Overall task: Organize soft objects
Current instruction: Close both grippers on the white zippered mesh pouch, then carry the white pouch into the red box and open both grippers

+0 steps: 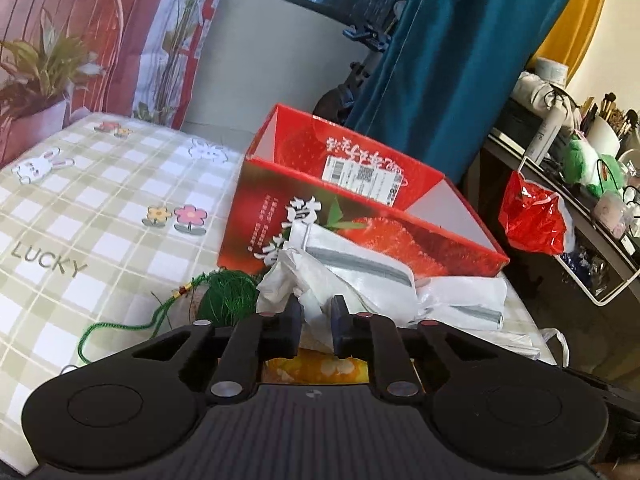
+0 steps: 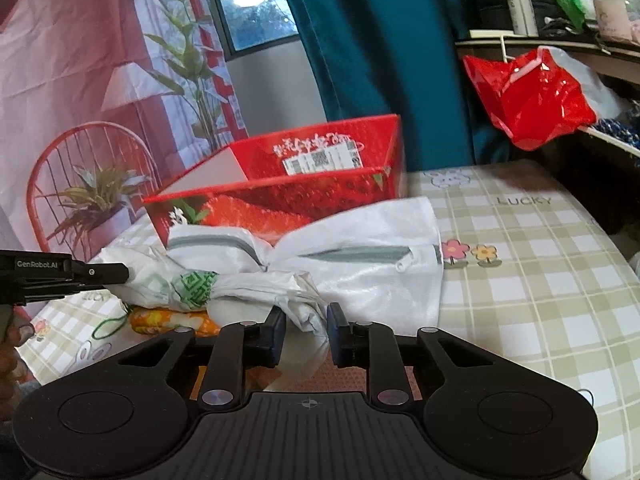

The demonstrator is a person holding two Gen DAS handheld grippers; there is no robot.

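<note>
Plastic everywhere on this checked tablecloth [image 2: 540, 280], and both claws are right in it. Left gripper [image 1: 316, 320] has its jaws drawn in narrow, and a crumpled white plastic bag [image 1: 288, 280] is bunched between the two pads, which press on it from either side. Over in the right wrist view, the right gripper [image 2: 307, 332] is just as narrow, pinching a twisted tail of the same sort of white plastic; its other end, the part with a green printed pattern [image 2: 192, 284], runs off toward the left gripper, which pokes in from the left edge of that view.

Just behind the bag lies a white cloth pouch [image 2: 372, 264] with grey zip strips, flat on the tablecloth and resting against the front wall of the red strawberry box [image 1: 360, 220]. That box stands open at the top, a shipping label stuck on its inner back wall.

Beside the left claw sits a ball of green cord [image 1: 228, 296], its loose end trailing across the tablecloth. Under the plastic, something orange with a flower print [image 2: 172, 320] peeks out.

Farther off, a red shopping bag [image 2: 528, 96] hangs at the edge of a cluttered shelf, a teal curtain [image 1: 460, 60] behind the box.
</note>
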